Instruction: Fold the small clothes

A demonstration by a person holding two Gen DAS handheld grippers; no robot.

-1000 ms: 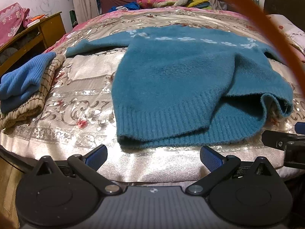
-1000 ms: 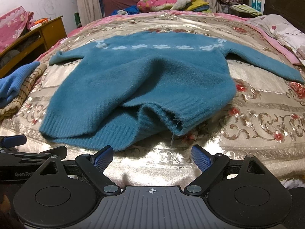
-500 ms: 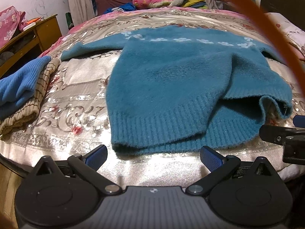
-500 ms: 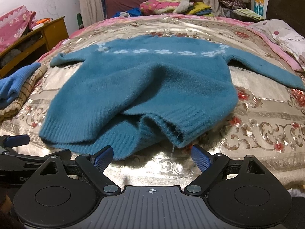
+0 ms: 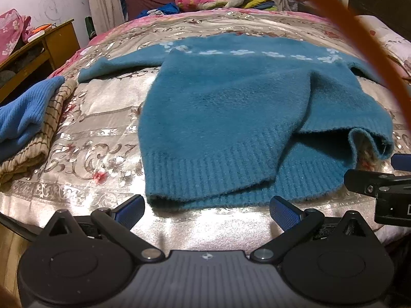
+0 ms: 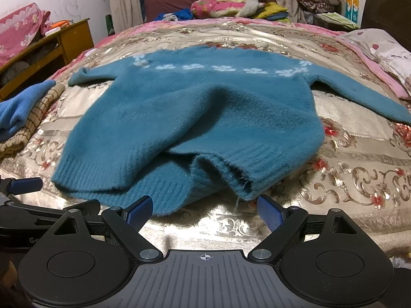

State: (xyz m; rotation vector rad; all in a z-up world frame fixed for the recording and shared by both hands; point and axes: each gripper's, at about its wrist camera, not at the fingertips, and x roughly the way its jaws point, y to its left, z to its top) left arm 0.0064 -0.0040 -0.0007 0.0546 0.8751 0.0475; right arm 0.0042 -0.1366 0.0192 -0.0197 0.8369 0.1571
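We see the teal sweater (image 5: 231, 118) spread on the bed (image 6: 346, 179), its shiny floral cover; folded clothes (image 5: 28, 128) left, wooden desk (image 6: 69, 38) beyond. Left gripper (image 5: 206, 211) and right gripper (image 6: 204, 211) fingers spread, empty.

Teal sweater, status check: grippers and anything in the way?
Left gripper and right gripper open, empty, at hem. Teal sweater spread on bed, unfolded, right hem rucked. Folded pile clear, left.
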